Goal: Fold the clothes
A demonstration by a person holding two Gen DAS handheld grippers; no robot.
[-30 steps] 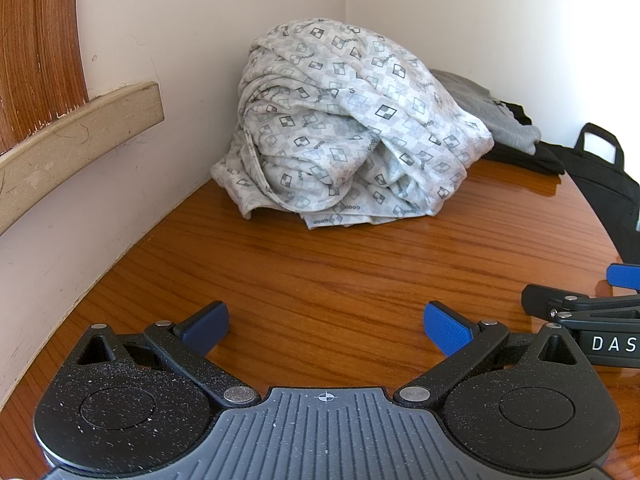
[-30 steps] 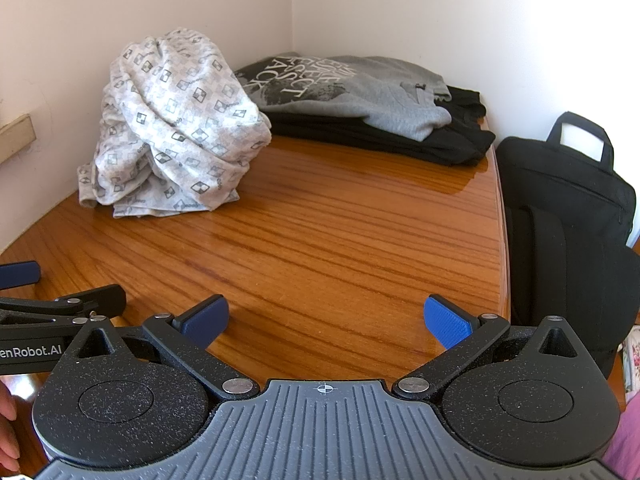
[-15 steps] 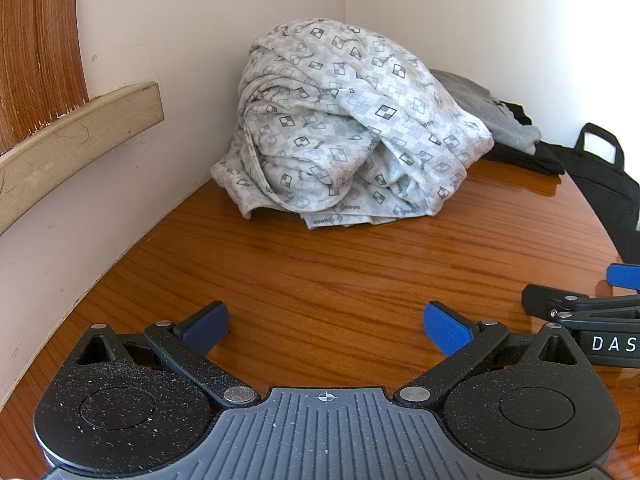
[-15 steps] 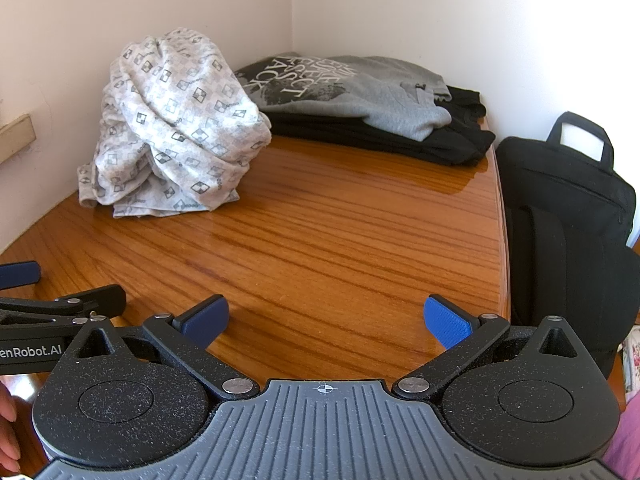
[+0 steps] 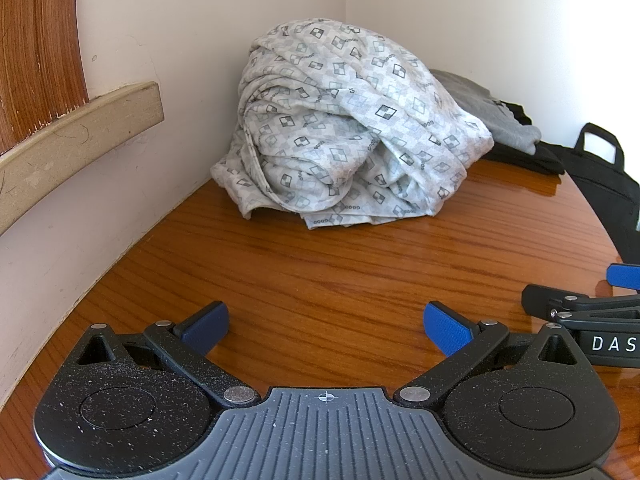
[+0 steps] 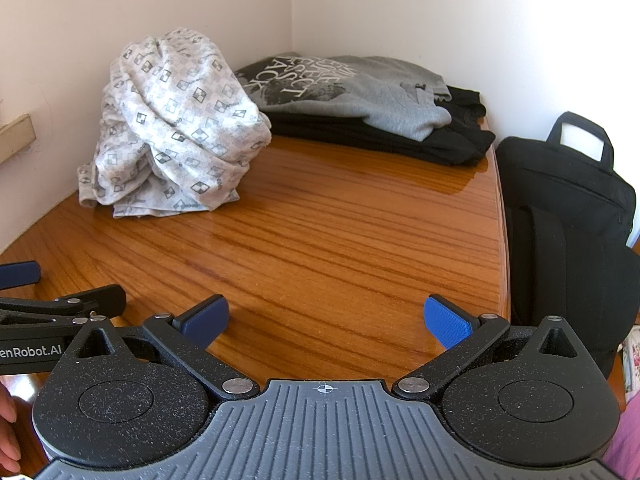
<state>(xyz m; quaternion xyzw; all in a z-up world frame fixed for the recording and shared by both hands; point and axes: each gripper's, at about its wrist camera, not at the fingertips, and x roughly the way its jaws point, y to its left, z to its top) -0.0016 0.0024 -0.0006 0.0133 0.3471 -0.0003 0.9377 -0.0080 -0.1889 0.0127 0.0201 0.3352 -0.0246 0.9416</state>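
A black bag [image 6: 568,216] stands just beside the wooden table [image 6: 340,240].

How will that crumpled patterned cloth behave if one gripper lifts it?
The patterned cloth is bunched in soft folds, so it will likely droop and unravel. It looks thin, probably light. On the glossy wooden table it may slide if pushed.

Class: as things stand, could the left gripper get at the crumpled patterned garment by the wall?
Probably yes: the left gripper is open, and only bare wooden table lies between it and the patterned garment.
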